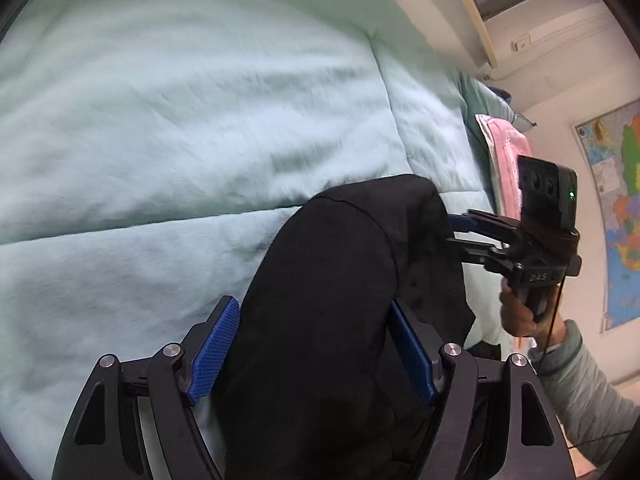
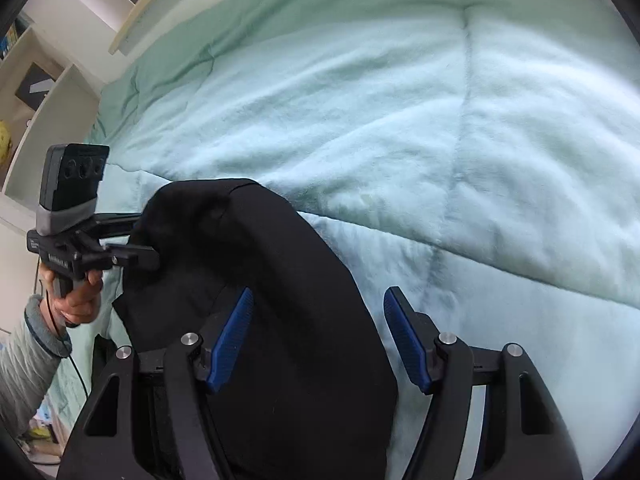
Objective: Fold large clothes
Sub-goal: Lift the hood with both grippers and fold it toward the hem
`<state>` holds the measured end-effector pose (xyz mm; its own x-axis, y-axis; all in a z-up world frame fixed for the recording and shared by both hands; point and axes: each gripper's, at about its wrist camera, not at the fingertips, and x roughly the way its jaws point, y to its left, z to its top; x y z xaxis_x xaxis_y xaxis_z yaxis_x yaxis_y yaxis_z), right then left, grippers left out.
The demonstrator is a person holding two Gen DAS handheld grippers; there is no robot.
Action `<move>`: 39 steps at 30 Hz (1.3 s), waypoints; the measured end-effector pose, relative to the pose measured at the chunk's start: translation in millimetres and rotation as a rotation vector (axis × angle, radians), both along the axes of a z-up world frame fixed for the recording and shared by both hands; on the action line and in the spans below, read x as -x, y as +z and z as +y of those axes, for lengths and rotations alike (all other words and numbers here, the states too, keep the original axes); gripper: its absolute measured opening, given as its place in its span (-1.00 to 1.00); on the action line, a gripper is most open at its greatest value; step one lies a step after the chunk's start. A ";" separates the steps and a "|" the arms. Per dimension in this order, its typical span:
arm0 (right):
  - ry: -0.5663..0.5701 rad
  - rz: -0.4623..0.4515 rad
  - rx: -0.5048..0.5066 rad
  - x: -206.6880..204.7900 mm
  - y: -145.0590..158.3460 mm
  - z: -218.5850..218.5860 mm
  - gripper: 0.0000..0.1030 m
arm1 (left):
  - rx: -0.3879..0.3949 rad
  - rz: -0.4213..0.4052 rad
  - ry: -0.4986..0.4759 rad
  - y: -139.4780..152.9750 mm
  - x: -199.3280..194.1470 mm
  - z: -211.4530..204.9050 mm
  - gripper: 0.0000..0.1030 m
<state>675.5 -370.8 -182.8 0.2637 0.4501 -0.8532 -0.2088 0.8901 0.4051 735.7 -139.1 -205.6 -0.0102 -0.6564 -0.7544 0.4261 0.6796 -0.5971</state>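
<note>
Pale green quilt (image 1: 180, 128) covers the bed, and the black garment (image 1: 328, 300) hangs bunched above it, lifted so it can drape. Both the left gripper (image 1: 316, 348) and right gripper (image 2: 316, 344) look spread, fabric draped between; actual grip's hard to tell.

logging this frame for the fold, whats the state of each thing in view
black fabric garment: bunched, lifted over the bed, draped between both grippers
left gripper: jaws apart, cloth lying between the blue pads
right gripper: jaws apart, cloth over its left pad only
pale mint quilted comforter: spread flat, lightly wrinkled
pink folded cloth: lying at the bed's edge
</note>
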 end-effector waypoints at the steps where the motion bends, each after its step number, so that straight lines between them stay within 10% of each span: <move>1: 0.011 0.021 -0.010 -3.1 -6.2 2.1 0.38 | -0.004 -0.008 0.001 0.2 3.5 -4.3 0.42; 3: 0.063 0.041 0.011 -1.4 -16.3 18.2 -0.28 | -0.018 -0.058 -0.018 6.1 13.6 -10.7 -0.42; 5: 0.106 -0.040 0.088 12.3 -4.8 32.1 -0.55 | -0.036 -0.140 -0.050 24.6 31.5 -13.6 -0.57; 13: 0.126 -0.331 0.092 147.3 117.3 50.8 -0.68 | -0.005 -0.402 -0.179 136.8 156.9 12.8 -0.61; 21: 0.131 -0.424 0.197 317.7 173.5 84.4 -0.68 | -0.068 -0.528 -0.252 193.8 320.5 35.1 -0.61; 27: 0.076 -0.399 0.291 425.8 135.4 102.8 -0.66 | -0.129 -0.509 -0.244 169.1 414.2 42.1 -0.55; 34: -0.033 -0.138 0.320 478.2 25.1 98.9 -0.58 | -0.330 -0.357 -0.130 50.0 478.0 55.6 -0.53; 39: -0.128 -0.078 0.241 496.1 36.1 66.3 -0.44 | -0.271 -0.308 -0.036 74.9 501.2 89.4 -0.28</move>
